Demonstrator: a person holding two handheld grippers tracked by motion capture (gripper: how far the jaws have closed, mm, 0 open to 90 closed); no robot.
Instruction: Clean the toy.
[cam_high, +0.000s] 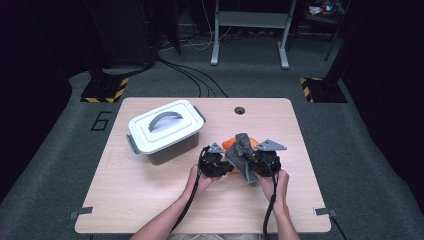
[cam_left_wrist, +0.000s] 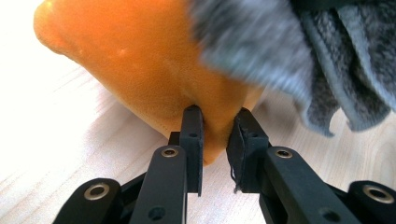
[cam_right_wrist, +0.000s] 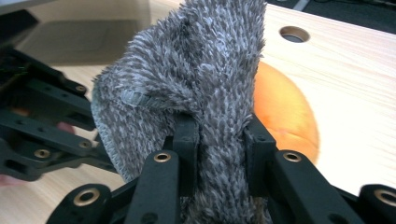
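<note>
Two cloths on the table right now: one grey cloth (cam_high: 243, 156) and one orange cloth (cam_high: 231, 143). Two grippers in play, the left gripper (cam_high: 226, 165) and the right gripper (cam_high: 248, 161), one in each of the person's two hands. And there's one lidded storage box (cam_high: 165, 131), with one handle on top.

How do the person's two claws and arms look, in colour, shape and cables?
Both the left claw and the right claw are black, each topped by a grey three-cornered plate. Their flat jaws carry brass-coloured rivets. A black cable trails from each. The forearms are bare, without sleeves.
</note>
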